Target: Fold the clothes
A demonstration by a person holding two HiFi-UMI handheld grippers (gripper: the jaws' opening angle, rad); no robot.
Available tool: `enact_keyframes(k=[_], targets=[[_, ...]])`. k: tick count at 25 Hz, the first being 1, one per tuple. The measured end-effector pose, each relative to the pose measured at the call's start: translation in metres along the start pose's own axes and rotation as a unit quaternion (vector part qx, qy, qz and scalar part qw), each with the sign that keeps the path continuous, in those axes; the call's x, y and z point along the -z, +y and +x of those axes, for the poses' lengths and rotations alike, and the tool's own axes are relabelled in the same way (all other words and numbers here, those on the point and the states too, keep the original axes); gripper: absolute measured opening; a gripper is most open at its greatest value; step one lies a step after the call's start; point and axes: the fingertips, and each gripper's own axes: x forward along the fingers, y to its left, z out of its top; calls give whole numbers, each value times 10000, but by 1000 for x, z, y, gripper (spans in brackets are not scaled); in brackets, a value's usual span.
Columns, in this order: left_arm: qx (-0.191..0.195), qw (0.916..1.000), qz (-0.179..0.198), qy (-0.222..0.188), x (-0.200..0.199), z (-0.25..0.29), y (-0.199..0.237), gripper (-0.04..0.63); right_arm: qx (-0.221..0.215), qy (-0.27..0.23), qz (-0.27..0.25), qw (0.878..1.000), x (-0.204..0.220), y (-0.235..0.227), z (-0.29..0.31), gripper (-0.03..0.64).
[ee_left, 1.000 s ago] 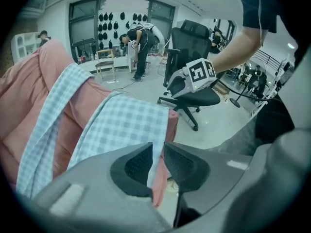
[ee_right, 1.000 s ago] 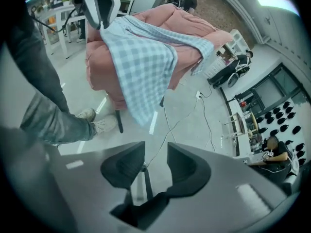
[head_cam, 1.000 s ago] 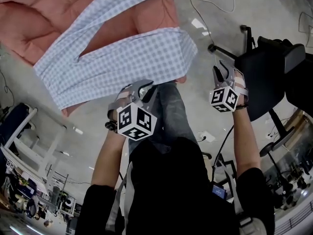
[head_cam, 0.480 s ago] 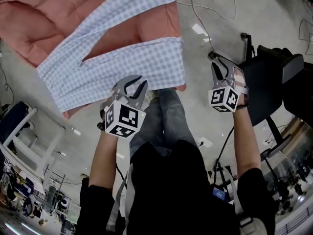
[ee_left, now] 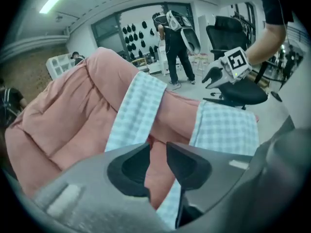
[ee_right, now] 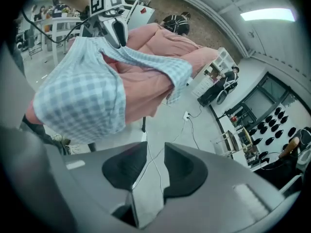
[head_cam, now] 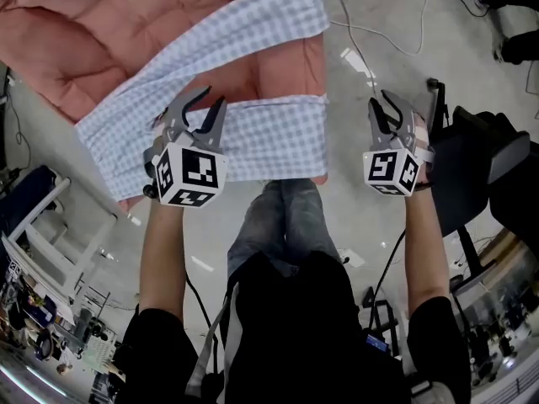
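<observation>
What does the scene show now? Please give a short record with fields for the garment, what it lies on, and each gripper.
garment: blue checked, spread in a V shape on the quilt
quilt: pink, padded, under the garment
left gripper: over the garment; jaws slightly apart, just been opening, nothing between them
right gripper: over the floor, right of the quilt; jaws slightly apart, just been closing, nothing between them
</observation>
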Motion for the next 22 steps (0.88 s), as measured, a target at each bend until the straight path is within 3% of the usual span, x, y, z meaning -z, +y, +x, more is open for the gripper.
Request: enact_keyframes(k=[5, 8, 10, 15, 17, 20, 22], targets=[[-374, 9940, 905, 487, 2, 29, 37, 155, 52, -170, 12, 9998, -26, -25, 18, 118], [-383, 9852, 1459, 812, 10, 43, 44, 184, 58, -241, -21, 9997, -39, -36, 27, 118], [-333, 9820, 1619, 914, 13, 47, 44, 176, 28, -282, -53, 9996, -45, -39, 31, 118], [-116, 9888, 1202, 882, 14, 56, 51, 175, -6, -407, -52, 9992, -62, -44, 49, 118], [-71, 9910, 1066, 808, 13, 56, 57, 142, -14, -429, -19, 9991, -71, -45, 55, 118], [16, 9944, 873, 597, 4, 51, 61, 14, -29, -459, -23, 9989, -79, -47, 57, 118], [112, 9963, 719, 466, -7, 44, 63, 14, 0, -498, -9, 9988, -84, -53, 56, 118]])
